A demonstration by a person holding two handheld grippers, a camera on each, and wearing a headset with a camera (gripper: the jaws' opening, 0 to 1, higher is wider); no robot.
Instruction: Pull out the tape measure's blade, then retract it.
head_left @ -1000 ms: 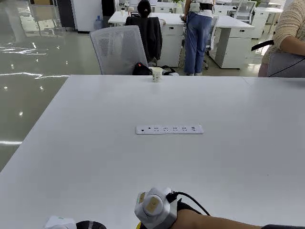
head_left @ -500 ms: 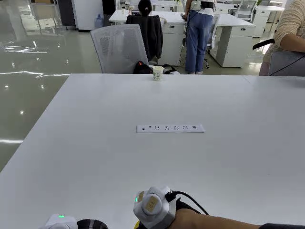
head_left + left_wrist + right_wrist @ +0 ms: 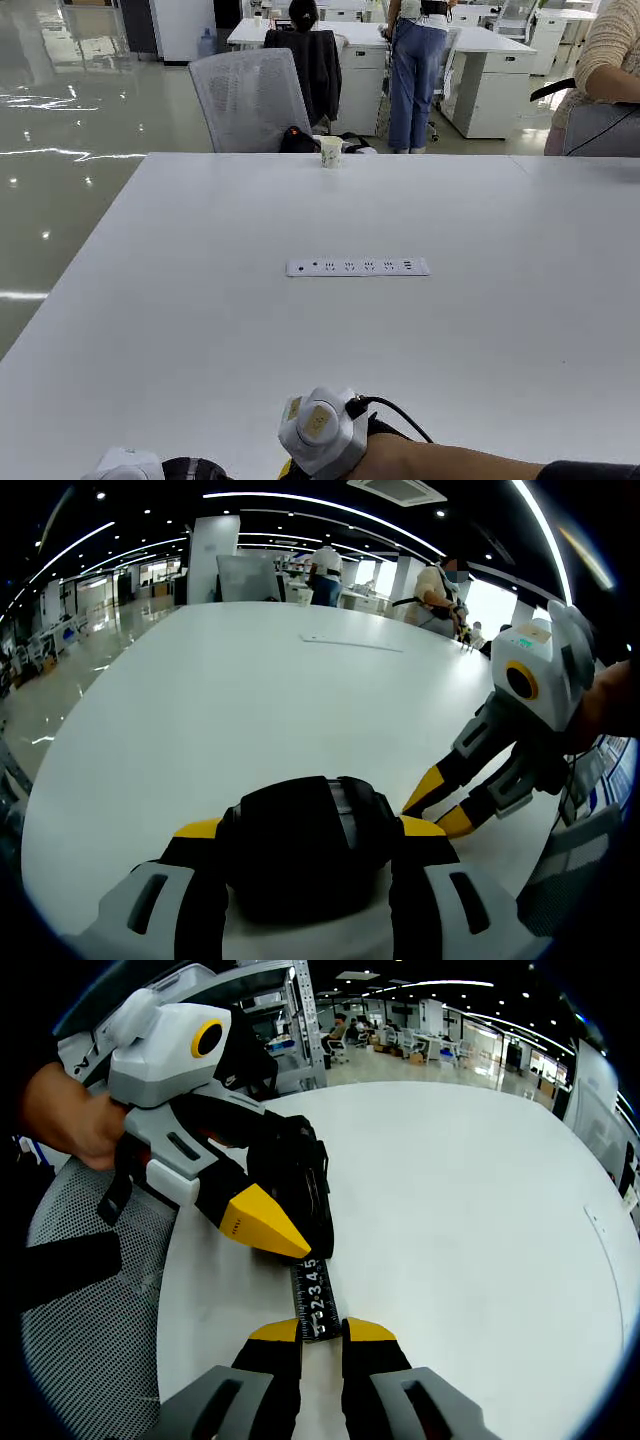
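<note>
Matt black plastic tape measure case (image 3: 305, 845) — smooth white table (image 3: 200, 300), glossy floor (image 3: 60, 120)

Counted two grippers: left gripper (image 3: 308, 830), right gripper (image 3: 322, 1332). One tape measure (image 3: 295, 1185), one blade (image 3: 314, 1295). One white surface (image 3: 200, 300); it carried one power strip (image 3: 357, 267) and one paper cup (image 3: 331, 152). One mesh chair (image 3: 248, 100) stood beyond. Three people were noted: seated person (image 3: 303, 15), standing person (image 3: 413, 70), person at the right edge (image 3: 615, 50).
</note>
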